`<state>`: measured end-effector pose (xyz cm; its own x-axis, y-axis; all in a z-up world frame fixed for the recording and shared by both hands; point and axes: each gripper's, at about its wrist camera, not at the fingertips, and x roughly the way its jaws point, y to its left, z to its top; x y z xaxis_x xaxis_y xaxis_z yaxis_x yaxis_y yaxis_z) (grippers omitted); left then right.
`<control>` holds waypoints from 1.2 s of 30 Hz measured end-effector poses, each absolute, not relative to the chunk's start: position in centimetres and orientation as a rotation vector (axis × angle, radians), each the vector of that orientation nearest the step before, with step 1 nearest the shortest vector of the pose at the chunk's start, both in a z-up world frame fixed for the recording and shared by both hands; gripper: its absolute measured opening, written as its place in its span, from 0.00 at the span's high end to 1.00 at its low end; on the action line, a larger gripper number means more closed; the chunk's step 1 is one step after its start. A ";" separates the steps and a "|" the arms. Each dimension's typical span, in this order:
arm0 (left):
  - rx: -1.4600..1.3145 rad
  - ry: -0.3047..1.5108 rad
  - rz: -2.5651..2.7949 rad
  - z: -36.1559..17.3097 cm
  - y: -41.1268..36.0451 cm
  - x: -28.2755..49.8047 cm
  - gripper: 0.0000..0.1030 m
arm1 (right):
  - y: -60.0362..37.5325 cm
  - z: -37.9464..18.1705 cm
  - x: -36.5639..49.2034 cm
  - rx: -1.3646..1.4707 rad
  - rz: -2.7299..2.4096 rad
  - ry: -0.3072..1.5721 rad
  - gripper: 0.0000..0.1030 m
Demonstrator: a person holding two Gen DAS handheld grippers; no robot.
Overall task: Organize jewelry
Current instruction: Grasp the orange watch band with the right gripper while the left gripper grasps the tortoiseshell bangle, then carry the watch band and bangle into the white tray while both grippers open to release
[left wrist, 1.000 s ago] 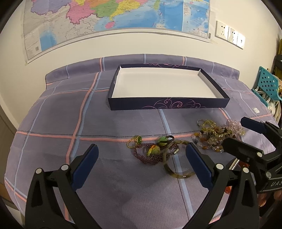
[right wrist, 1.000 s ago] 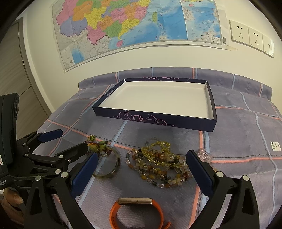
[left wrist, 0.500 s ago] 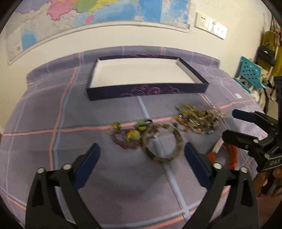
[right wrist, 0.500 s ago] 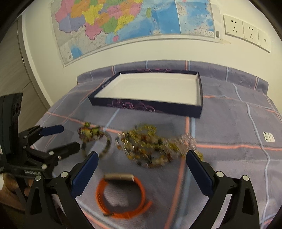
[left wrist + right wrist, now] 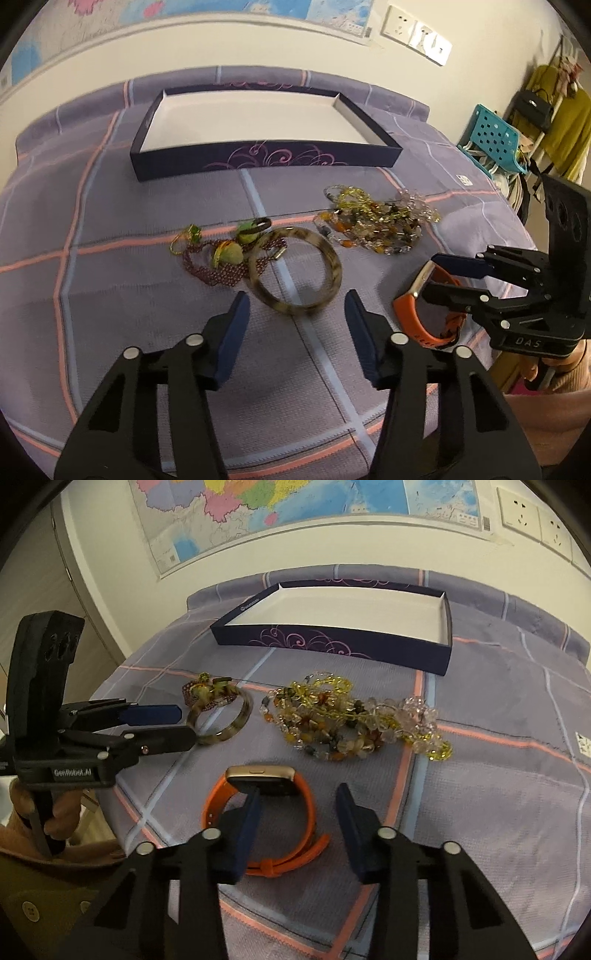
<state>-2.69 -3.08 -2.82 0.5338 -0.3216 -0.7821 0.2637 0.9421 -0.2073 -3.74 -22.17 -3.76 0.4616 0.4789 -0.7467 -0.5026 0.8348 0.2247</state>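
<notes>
While both grippers hover with jaws apart, the left gripper (image 5: 297, 314) fronts one glossy tortoiseshell bangle (image 5: 295, 271) at its 12 o'clock. The right gripper (image 5: 299, 808) straddles one orange rubber watch (image 5: 266, 808) with a gold metal case. At the bangle's 10 o'clock lies one maroon bead chain (image 5: 218, 264); at 2 o'clock, a tangled heap of glassy beaded strands (image 5: 376, 225). One shallow rectangular cardboard box (image 5: 266, 160) sits beyond on the checked woven counter cloth (image 5: 110, 295).
</notes>
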 end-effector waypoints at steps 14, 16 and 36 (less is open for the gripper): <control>-0.069 1.045 -0.324 -3.3 -2.6 0.4 0.84 | -21.9 -3.8 -3.1 -0.051 0.618 0.925 0.90; -0.037 1.045 -0.312 -3.3 -2.9 0.5 0.89 | -21.9 -3.8 -3.0 -0.051 0.619 0.926 0.91; -0.030 0.940 -0.347 -0.3 -1.8 0.3 0.93 | -22.8 -1.6 -1.2 0.015 0.645 0.891 0.92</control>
